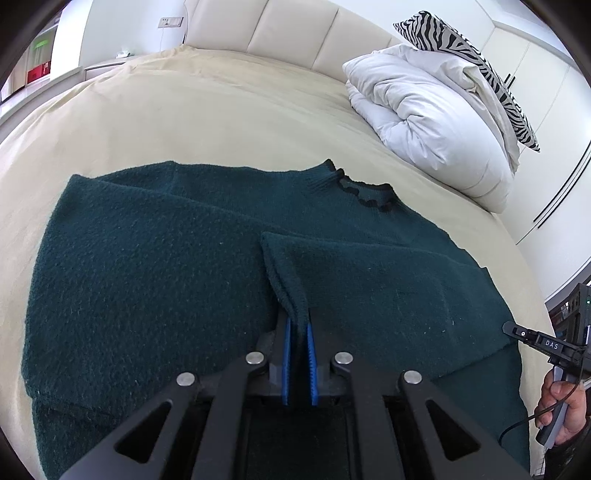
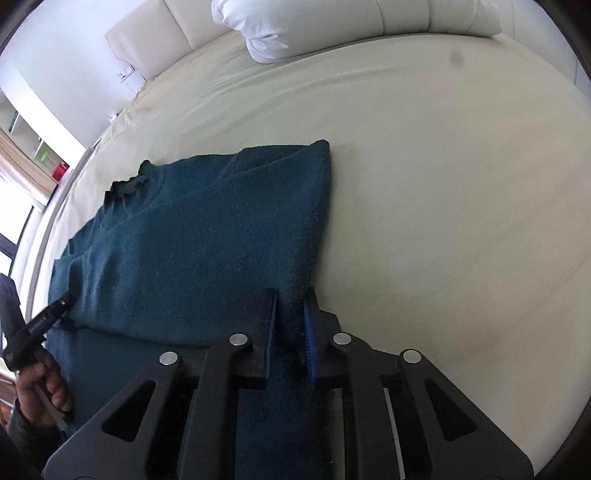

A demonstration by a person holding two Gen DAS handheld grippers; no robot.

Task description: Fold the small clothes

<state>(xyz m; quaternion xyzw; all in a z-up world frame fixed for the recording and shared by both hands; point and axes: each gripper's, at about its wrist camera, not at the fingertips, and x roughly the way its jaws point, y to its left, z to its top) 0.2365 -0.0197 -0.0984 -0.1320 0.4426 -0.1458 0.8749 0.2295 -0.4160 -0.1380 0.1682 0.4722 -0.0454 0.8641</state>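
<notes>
Bed (image 1: 221,110) with a cream sheet fills most of both views, its padded headboard (image 1: 288,33) curving along the top of the left wrist frame. Next in size, a dark teal sweater (image 1: 147,266) lies spread across the lower half of each frame, its frilled dark collar (image 1: 364,190) toward the upper right in the left wrist view and toward the left in the right wrist view; parts of it are folded over the body. A white duvet (image 1: 424,122) is bunched at upper right of the left wrist frame, a zebra-striped pillow (image 1: 465,55) propped on it. The left gripper (image 1: 298,328), at bottom centre, has its blue-padded jaws clamped on a folded sweater edge. The right gripper (image 2: 291,314) likewise pinches the sweater's right-hand edge between its jaws.
</notes>
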